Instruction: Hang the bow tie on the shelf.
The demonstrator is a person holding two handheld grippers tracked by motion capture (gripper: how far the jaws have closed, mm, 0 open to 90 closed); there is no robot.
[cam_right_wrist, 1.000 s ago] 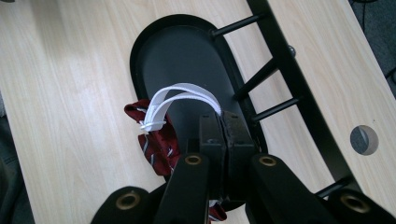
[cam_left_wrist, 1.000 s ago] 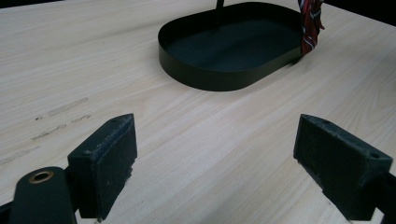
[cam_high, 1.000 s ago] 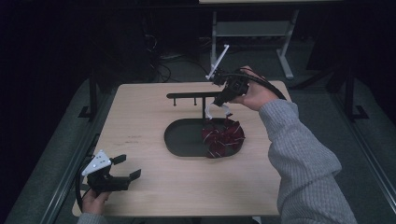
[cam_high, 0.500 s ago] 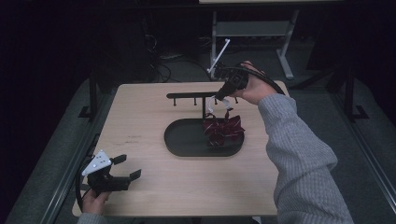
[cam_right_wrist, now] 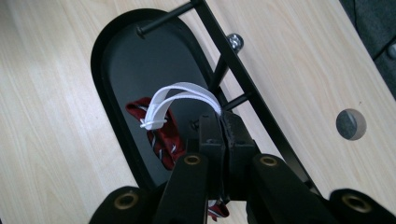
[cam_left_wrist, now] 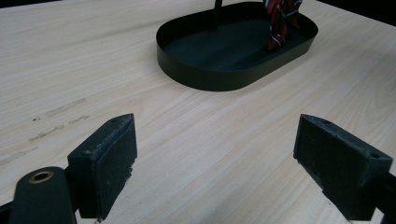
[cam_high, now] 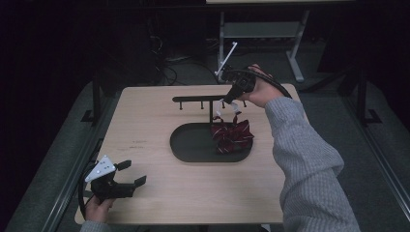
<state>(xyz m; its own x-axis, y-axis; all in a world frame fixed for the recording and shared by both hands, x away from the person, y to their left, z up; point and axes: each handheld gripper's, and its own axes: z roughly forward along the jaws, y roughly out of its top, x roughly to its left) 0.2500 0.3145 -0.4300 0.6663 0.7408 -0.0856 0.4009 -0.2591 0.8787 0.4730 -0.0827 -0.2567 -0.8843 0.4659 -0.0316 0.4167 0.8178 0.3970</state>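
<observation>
Your right tongs (cam_high: 231, 100), clamped on the white loop (cam_right_wrist: 180, 100), have lifted the red bow (cam_high: 232, 135) since a second ago; it now hangs over the tray (cam_high: 188, 145), near the rack (probably hanging comes next). Left tongs (cam_high: 126, 175) rest apart on the surface (cam_high: 145, 121).

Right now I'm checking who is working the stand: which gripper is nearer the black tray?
The right. The right gripper is above the black tray's far end, shut on the white strap of the red cloth. The left gripper rests open near the table's near-left corner.
</observation>
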